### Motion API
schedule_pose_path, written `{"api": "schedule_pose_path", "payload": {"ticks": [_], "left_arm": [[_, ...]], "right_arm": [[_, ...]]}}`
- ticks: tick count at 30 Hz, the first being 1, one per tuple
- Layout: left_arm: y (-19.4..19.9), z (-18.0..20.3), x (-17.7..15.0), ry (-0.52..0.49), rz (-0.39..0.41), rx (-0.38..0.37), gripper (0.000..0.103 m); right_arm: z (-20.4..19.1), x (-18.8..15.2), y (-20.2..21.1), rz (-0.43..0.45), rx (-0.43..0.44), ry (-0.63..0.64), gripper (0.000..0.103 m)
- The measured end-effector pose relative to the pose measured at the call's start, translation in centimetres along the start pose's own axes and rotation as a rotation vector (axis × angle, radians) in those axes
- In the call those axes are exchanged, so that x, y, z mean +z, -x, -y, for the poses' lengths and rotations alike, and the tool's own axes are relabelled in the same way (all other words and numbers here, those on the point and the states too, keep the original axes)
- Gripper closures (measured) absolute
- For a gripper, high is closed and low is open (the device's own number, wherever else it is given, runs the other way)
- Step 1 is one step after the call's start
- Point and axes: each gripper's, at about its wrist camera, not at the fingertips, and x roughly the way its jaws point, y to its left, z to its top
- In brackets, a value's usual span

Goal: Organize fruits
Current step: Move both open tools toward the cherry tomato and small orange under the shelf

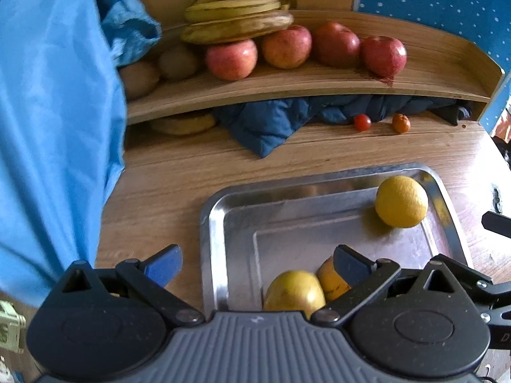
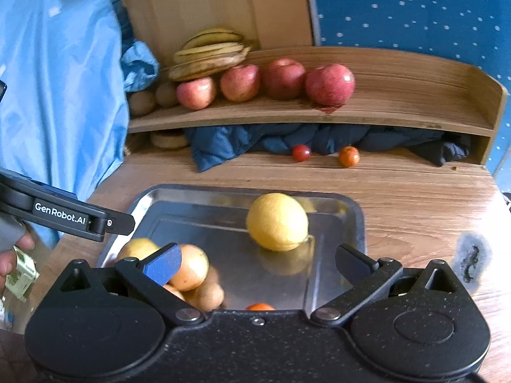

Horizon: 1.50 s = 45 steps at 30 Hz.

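Note:
A steel tray (image 1: 217,223) (image 2: 354,223) lies on the wooden table. In it a yellow lemon (image 1: 401,201) (image 2: 277,221) sits apart, and a yellow-green fruit (image 1: 293,290) and orange fruits (image 2: 190,268) lie at the near left corner. My left gripper (image 1: 257,266) is open and empty over the tray's near left part. My right gripper (image 2: 257,263) is open and empty over the tray's near edge, the lemon just ahead of it. The wooden shelf (image 1: 287,86) (image 2: 383,118) holds several red apples (image 1: 231,59) (image 2: 329,84), bananas (image 1: 236,12) (image 2: 209,54) and kiwis (image 1: 177,62).
A dark blue quilted cloth (image 1: 271,121) (image 2: 223,143) is stuffed under the shelf. A small tomato (image 1: 362,122) (image 2: 301,152) and a small orange (image 1: 401,123) (image 2: 348,156) lie on the table by it. A light blue jacket (image 1: 54,127) (image 2: 60,95) hangs at the left.

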Motion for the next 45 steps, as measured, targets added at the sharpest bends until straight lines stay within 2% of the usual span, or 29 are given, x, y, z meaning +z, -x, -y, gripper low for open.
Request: {"api": "schedule_pose_path", "payload": {"ticks": [8, 17, 30, 40, 45], "left_arm": [[-1.6, 1.6, 2.8, -0.070, 0.003, -0.045, 0.001], [-3.4, 3.0, 5.1, -0.129, 0.008, -0.085, 0.001], [-6.6, 4.0, 6.7, -0.141, -0.021, -0.112, 0.001], [-8.7, 4.8, 8.9, -0.163, -0.024, -0.145, 0.001], [-9.8, 5.2, 10.0, -0.132, -0.006, -0.174, 0.001]], "right_arm": [[1.7, 0.0, -0.5, -0.005, -0.083, -0.073, 0.001], [2.8, 0.4, -1.6, -0.015, -0.134, -0.125, 0.001], [3.4, 0.9, -3.1, -0.026, -0.170, -0.186, 0.001], [4.4, 1.6, -4.3, -0.018, -0.234, -0.226, 0.001], [5.2, 2.0, -5.3, -0.021, -0.270, -0.238, 0.001]]}}
